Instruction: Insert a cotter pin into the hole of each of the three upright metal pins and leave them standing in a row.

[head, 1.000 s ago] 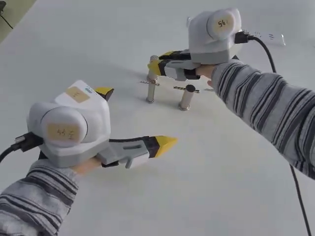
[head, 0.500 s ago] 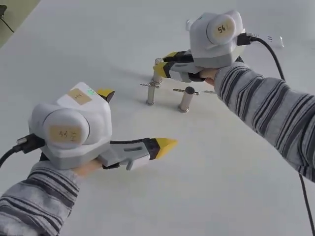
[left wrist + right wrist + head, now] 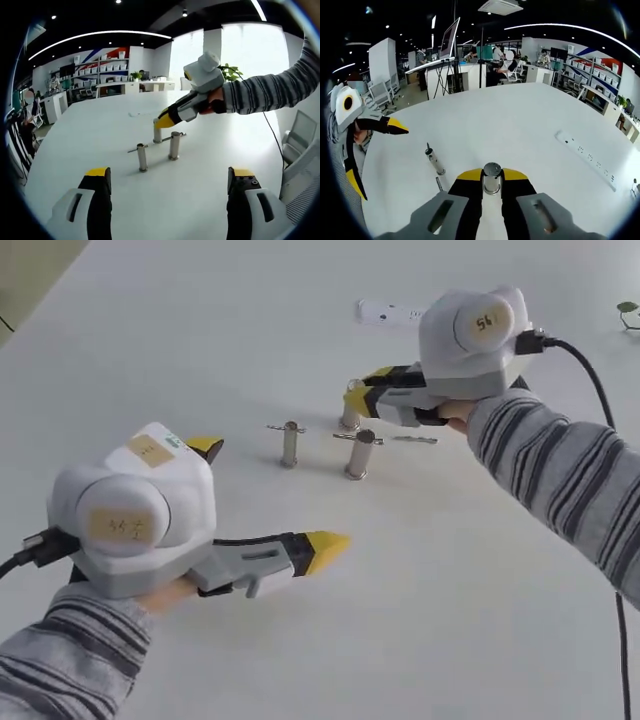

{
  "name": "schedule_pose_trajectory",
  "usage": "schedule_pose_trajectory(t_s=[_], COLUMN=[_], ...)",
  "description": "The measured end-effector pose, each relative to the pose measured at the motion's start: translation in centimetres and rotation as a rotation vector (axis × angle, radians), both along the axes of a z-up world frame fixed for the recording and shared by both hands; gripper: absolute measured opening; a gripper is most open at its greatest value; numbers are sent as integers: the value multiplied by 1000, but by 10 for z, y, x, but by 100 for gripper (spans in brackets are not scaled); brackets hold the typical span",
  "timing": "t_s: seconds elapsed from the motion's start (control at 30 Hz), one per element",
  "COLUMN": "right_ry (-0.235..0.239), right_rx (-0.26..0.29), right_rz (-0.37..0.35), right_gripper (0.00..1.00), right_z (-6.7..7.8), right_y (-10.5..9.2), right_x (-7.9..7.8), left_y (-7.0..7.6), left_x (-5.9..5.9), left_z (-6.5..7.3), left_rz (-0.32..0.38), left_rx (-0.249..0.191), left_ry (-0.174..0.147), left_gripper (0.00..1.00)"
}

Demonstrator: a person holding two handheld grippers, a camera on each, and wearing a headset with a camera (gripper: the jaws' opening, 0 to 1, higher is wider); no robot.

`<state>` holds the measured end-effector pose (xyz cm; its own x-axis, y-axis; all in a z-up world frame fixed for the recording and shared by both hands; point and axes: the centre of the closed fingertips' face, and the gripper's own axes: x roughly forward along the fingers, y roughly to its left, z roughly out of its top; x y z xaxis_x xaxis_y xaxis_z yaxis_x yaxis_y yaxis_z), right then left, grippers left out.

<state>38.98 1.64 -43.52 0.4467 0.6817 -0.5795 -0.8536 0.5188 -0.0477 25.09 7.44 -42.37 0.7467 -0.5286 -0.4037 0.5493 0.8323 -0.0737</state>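
Left gripper (image 3: 267, 493): low at 8 o'clock in the head view, over the bare desk (image 3: 450, 590). Its fingers are spread wide and have hold of nothing.
Right gripper (image 3: 365, 388): at 1 o'clock in the head view. Its fingers are closed around the top part of the third metal pin (image 3: 350, 418), which is upright.
Third metal pin, place: at 12 o'clock of the second metal pin (image 3: 360, 455), just behind it. I cannot tell if its foot touches the desk.
First metal pin (image 3: 291, 445): it stands alone at 9 o'clock of the second metal pin, with the first cotter pin (image 3: 275, 427) through its top.
Second metal pin: upright, with the second cotter pin (image 3: 343, 436) through it.
Loose cotter pin (image 3: 413, 439): it lies flat on the desk at 2 o'clock of the second metal pin, under the right gripper.
Power strip (image 3: 390, 312): far at 12 o'clock.
Change from half a second ago: the right gripper then had the third metal pin behind the first metal pin; now it is behind the second one. The left gripper is spread as before. The two standing pins and the loose cotter pin keep their places; the camera has shifted.
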Motion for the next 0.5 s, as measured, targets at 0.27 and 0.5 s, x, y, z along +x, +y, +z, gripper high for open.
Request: schedule_pose_trajectory(t_s=[0.27,0.5], right_ry=[5,4], right_rx=[-23,-46], right_rz=[-70,-92], right_gripper=[7,7], right_z=[1,-1], right_y=[-38,-61], right_x=[-12,-25], left_y=[-5,-7], left_x=[-3,-5], left_z=[6,8], left_rz=[-8,-18], left_rx=[-8,-6], left_ry=[-10,-13], left_gripper=[96,96])
